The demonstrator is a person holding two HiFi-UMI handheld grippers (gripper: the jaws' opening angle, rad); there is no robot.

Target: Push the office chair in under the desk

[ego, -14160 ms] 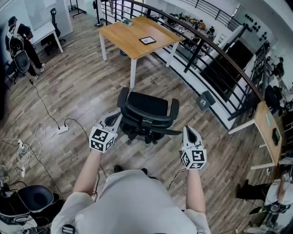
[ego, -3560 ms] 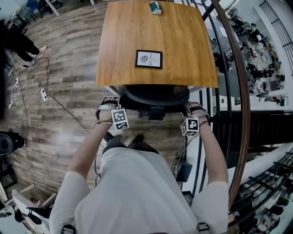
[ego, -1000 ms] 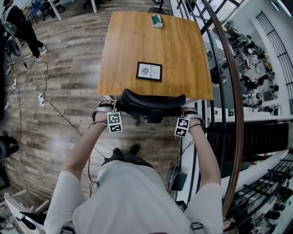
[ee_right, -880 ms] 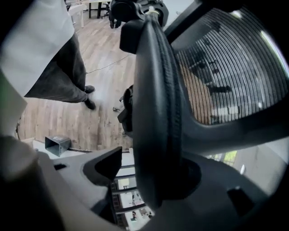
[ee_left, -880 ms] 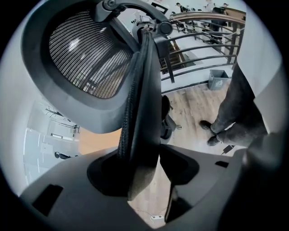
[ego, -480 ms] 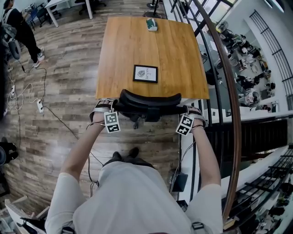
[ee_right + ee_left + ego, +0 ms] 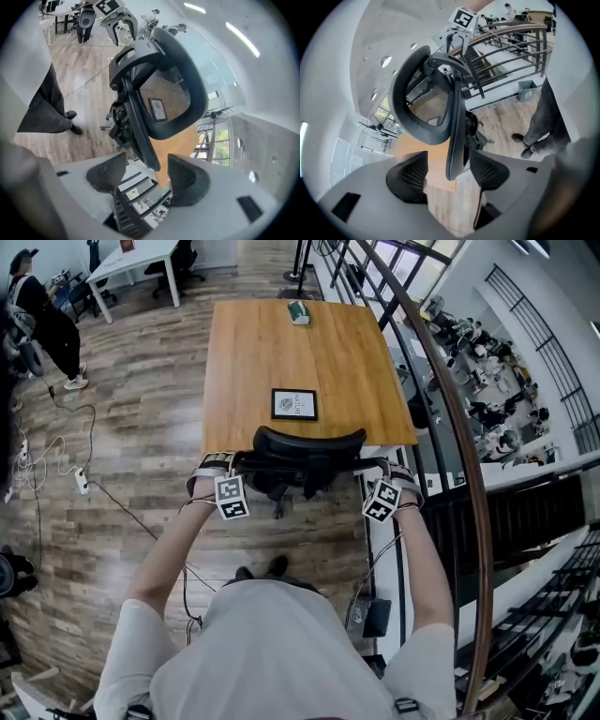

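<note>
Chair [image 7: 300,451], black, mesh-backed, meets the counter [image 7: 281,343]; left tongs [image 7: 450,171], just opening, and right tongs [image 7: 147,174] gape around its backrest.

Framed card [image 7: 293,403], green box [image 7: 298,312], curved railing [image 7: 483,540], power strip [image 7: 82,486].

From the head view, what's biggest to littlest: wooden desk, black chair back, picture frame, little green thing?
Rectangular wooden desk top
Curved black chair back, nearer the camera, so it looks bigger
Black-framed picture
Small green object at the far edge
</note>
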